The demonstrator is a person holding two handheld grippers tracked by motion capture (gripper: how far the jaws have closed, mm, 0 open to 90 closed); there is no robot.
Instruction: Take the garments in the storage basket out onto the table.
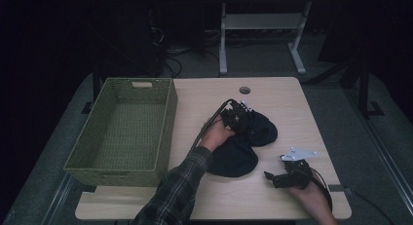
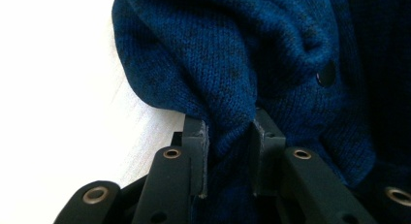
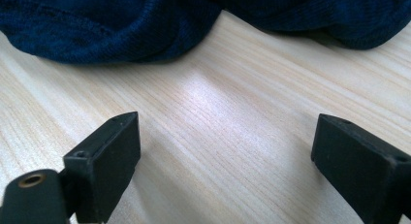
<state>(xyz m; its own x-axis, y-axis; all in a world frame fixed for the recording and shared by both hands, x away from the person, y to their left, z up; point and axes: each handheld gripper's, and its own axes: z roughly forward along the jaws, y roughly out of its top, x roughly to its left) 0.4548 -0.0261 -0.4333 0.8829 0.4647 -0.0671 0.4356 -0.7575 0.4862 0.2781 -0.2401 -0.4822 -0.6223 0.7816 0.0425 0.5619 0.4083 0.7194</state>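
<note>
Wood grain is filling my nearest view: I am resting the right gripper (image 1: 272,176) at the near right of the table (image 1: 292,113), its jaws standing wide apart with only bare tabletop between them, and nothing is sitting in its grasp. Just beyond it, the dark blue knitted garment (image 1: 243,142) is lying crumpled at the middle of the table, a little right of centre. Farther in, I am working the left gripper (image 2: 228,136) on the garment's far left edge, its jaws pinching a fold of the knit, with a small dark button (image 2: 326,73) showing beside them. Off to the left, the green woven basket (image 1: 165,122) is sitting well apart from the garment.
</note>
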